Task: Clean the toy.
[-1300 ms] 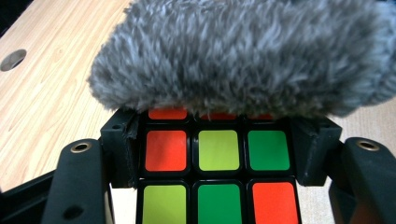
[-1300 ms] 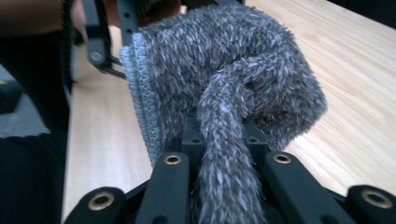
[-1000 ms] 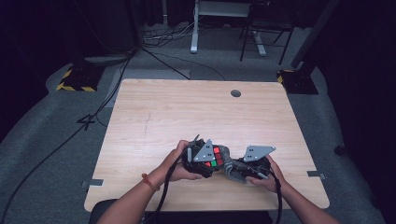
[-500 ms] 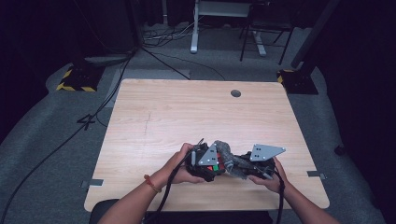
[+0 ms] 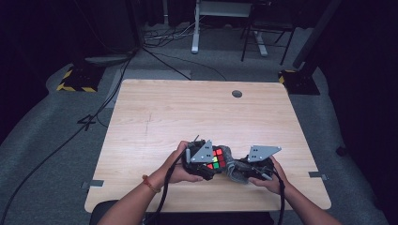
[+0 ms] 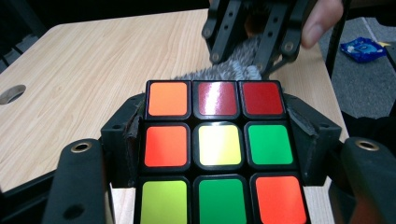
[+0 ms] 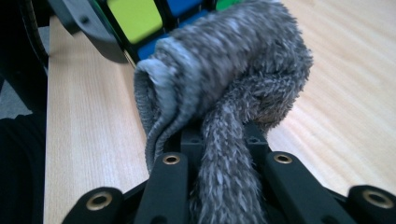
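Puzzle cube point(image 6: 216, 151) unbranded, gripped in left claw point(image 6: 215, 186), right claw point(image 7: 224, 186) clamping grey cloth point(image 7: 224, 88)

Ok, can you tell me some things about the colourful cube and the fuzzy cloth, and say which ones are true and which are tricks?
1. The left tongs are shut on the puzzle cube. True.
2. The middle square of the cube face in the left gripper view is blue. False: it is yellow.
3. The right tongs grip a grey fuzzy cloth. True.
4. The cloth lies far from the cube, at the back of the table. False: it is right up against the cube, near the front edge.
5. The top row of that cube face has an orange square and two red ones. True.
6. The cloth is bright pink. False: it is grey.
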